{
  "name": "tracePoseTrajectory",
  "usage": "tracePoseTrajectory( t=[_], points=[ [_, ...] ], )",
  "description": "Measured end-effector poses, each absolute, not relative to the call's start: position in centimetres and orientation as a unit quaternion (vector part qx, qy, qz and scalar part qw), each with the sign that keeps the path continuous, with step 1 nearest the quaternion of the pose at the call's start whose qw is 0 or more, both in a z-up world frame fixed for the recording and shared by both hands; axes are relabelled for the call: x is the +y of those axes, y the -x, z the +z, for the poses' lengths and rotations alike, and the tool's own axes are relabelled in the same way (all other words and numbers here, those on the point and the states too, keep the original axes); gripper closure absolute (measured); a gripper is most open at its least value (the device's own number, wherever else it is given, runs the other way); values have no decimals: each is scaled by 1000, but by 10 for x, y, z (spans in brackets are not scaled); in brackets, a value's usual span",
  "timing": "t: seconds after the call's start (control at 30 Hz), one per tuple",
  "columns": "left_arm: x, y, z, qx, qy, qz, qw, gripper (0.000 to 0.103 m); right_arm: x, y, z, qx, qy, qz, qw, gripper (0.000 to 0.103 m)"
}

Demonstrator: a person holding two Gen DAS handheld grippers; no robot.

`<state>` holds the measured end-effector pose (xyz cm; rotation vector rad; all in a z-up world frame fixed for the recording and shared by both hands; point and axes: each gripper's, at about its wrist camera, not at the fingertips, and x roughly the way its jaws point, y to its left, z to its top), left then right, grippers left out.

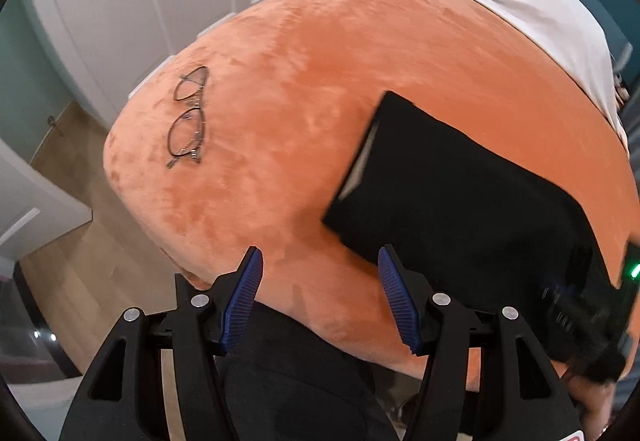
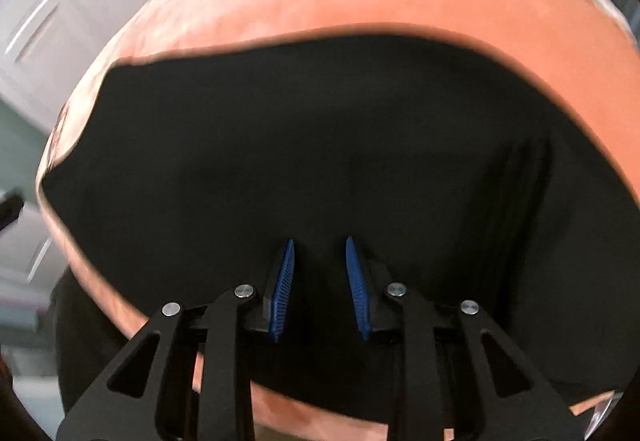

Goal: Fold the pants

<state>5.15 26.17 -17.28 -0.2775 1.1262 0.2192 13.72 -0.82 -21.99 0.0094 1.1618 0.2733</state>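
The black pants lie folded flat on the orange plush blanket, right of centre in the left wrist view. My left gripper hangs open over bare blanket near the bed's front edge. Nothing is between its blue pads, and its right fingertip is close to the near corner of the pants. In the right wrist view the pants fill the middle. My right gripper is low over them, jaws a narrow gap apart. Black cloth shows in that gap; whether it is pinched is unclear.
A pair of glasses lies on the blanket to the left. A white sheet covers the far right of the bed. White closet doors and wood floor lie beyond the bed's left edge. A person's dark-clothed legs stand against the front edge.
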Motion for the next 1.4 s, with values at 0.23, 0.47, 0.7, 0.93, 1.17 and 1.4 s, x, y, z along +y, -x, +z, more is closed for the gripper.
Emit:
tracePoseTrajectory(
  t=[0.23, 0.47, 0.7, 0.93, 1.17, 1.4],
  points=[
    [274, -37, -184, 541, 124, 110, 825, 36, 117, -148, -216, 536, 54, 237, 808, 76],
    [298, -16, -183, 537, 115, 116, 828, 36, 137, -152, -198, 498, 101, 217, 833, 95],
    [288, -35, -199, 547, 203, 38, 811, 36, 128, -202, -224, 545, 67, 148, 823, 90],
    [276, -78, -234, 550, 301, 38, 778, 36, 43, -156, -162, 502, -81, 178, 842, 89],
    [261, -104, -235, 537, 293, 66, 788, 84, -124, -109, -132, 452, -148, 54, 878, 49],
    [146, -99, -119, 467, 151, -13, 871, 90, -251, -64, -124, 422, -197, -60, 883, 49]
  ],
)
